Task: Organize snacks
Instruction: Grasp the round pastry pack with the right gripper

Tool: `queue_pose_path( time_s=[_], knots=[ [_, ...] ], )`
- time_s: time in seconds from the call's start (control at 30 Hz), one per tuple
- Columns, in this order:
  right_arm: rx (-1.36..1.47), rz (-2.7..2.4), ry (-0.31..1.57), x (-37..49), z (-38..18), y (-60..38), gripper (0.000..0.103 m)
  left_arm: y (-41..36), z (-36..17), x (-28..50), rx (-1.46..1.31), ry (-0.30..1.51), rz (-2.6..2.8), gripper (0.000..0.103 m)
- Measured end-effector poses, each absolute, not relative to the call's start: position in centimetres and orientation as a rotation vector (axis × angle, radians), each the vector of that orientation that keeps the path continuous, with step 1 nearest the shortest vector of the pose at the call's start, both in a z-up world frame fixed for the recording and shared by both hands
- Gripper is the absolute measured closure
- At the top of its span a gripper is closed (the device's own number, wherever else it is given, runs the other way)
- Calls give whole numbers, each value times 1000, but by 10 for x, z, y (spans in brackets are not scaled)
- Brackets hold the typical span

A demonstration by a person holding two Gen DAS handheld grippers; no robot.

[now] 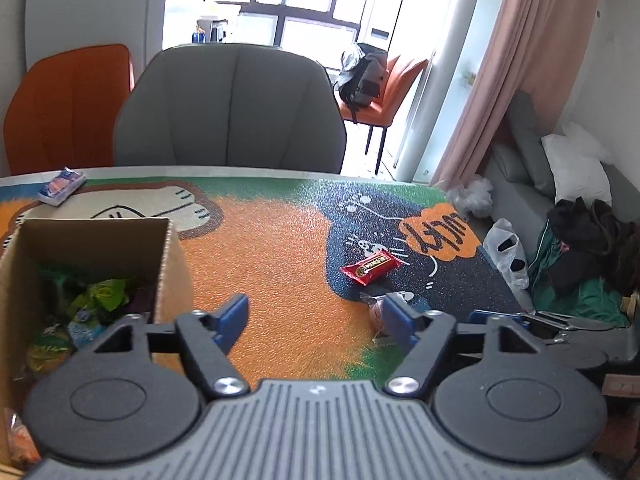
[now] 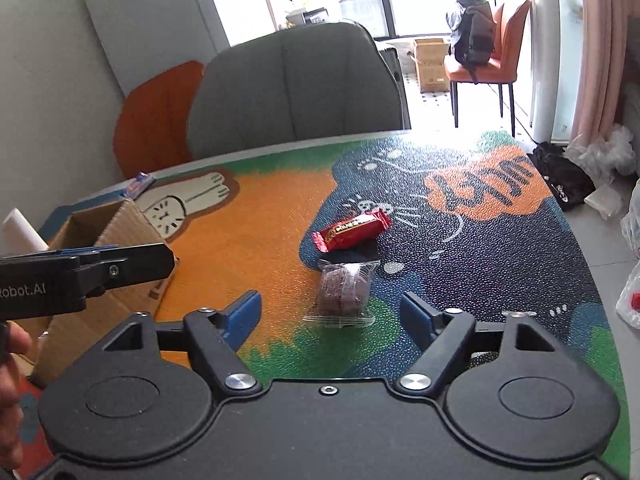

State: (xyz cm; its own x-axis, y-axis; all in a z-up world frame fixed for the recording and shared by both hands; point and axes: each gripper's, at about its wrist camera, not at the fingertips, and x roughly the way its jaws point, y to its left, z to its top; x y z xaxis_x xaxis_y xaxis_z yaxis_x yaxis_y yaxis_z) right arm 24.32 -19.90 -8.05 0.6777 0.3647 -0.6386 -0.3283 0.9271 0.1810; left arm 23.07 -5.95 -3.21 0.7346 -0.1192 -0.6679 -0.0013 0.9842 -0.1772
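My left gripper [image 1: 314, 318] hangs over bare orange table [image 1: 272, 240], jaws apart and empty — cardboard box [image 1: 168, 264] just to its left, snacks heaped inside. My right gripper [image 2: 330, 316] has its jaws spread around the clear-wrapped snack [image 2: 344, 292], not touching. The red bar [image 2: 352, 230] lies just beyond, with open room to the far rim. A blue packet [image 1: 62, 186] sits near the far left edge — label unreadable.

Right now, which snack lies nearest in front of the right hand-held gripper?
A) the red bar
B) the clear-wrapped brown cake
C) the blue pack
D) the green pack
B: the cake lies just ahead of the open right hand-held gripper; the red bar lies beyond it.
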Motion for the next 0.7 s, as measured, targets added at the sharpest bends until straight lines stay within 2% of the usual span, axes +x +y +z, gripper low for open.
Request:
queue_pose_path(
  time_s=[0.3, 0.5, 0.57, 0.7],
  knots=[
    [7, 366, 781, 271, -99, -182, 34, -62, -52, 266, -180, 815, -62, 48],
    [-19, 364, 834, 286, -113, -176, 50, -67, -61, 284, -173, 847, -66, 48],
    [-21, 365, 842, 289, -115, -178, 59, -69, -64, 290, -168, 858, -69, 48],
    [-31, 360, 836, 292, -112, -185, 66, -75, -68, 302, -156, 880, -76, 49]
  ],
)
